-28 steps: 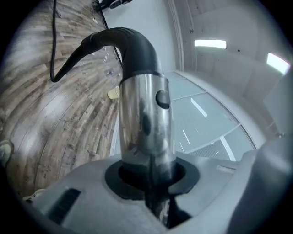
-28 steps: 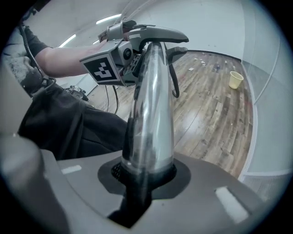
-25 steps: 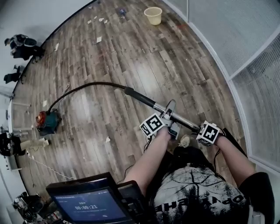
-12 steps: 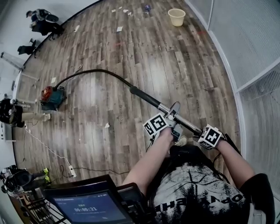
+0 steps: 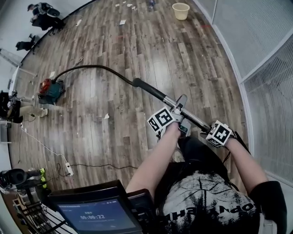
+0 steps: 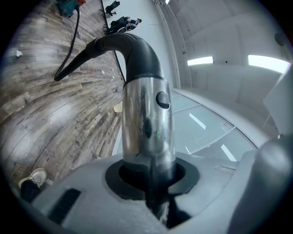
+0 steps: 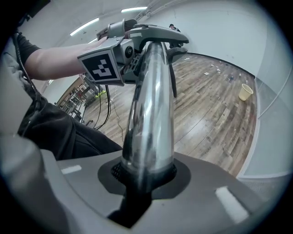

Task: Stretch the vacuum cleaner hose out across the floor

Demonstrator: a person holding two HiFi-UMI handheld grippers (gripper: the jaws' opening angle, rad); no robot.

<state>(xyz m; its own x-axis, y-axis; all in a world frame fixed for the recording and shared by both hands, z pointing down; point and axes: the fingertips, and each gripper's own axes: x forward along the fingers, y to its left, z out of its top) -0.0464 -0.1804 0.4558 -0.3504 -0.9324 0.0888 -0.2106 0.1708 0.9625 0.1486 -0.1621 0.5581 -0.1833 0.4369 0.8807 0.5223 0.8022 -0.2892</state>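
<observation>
Far ahead and left of both grippers the vacuum cleaner (image 5: pixel 49 90) sits on the wood floor (image 5: pixel 137 45). Its black hose (image 5: pixel 98 67) arcs back to the chrome wand (image 5: pixel 168 101). The left gripper (image 6: pixel 149 183) is clamped round that wand just behind the hose's curved black end — the right gripper (image 7: pixel 146 178) grasps the same wand further back, close behind the left.

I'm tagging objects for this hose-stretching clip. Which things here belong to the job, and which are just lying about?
Part of the job:
black hose
vacuum cleaner body at its far end
metal wand, clamped by the left gripper and the right gripper

Lying about:
beige bucket
paper scrap
power strip
screen
</observation>
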